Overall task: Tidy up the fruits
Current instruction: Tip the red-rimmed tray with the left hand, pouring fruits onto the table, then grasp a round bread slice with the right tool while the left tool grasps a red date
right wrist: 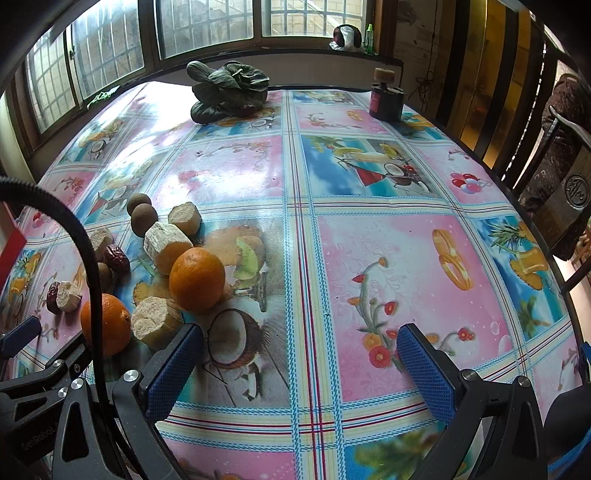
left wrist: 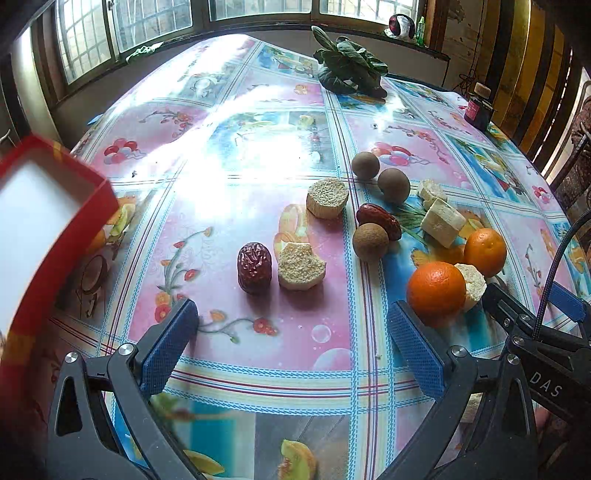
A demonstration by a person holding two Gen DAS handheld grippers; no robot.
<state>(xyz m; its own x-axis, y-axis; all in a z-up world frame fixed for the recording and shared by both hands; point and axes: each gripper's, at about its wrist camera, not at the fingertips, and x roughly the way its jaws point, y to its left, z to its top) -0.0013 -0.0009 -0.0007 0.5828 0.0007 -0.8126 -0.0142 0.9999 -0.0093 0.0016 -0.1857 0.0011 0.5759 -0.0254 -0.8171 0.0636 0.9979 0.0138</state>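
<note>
A glossy plastic tablecloth point(right wrist: 369, 236) printed with pink and blue squares of flowers, balloons and fruit is spread over the table, and strong glare from the barred windows point(right wrist: 207, 22) washes out its far left part. Beyond both grippers a bunch of dark green leafy vegetable point(left wrist: 349, 66) and a small dark jar with a pale lid point(right wrist: 384, 98) are set near the far edge. The left gripper point(left wrist: 291, 343) is held wide apart over bare cloth, nothing between its blue pads. Just ahead of it a wrinkled red date point(left wrist: 254, 267) is seen touching a pale cut sugarcane chunk point(left wrist: 301, 266); further ahead and to its right lie round brown longans point(left wrist: 370, 242), more cane pieces and two oranges, the nearer orange point(left wrist: 436, 290) just beside the right fingertip. A red-rimmed box with a white inside point(left wrist: 48, 221) is cut off at the left edge. The right gripper point(right wrist: 299, 358) is likewise spread and empty, the fruit cluster lying ahead to its left, partly hidden by a black cable point(right wrist: 86, 258). A dark chair point(right wrist: 565, 177) is cut off at the right, and the objects on the windowsill are too small to be identified.
</note>
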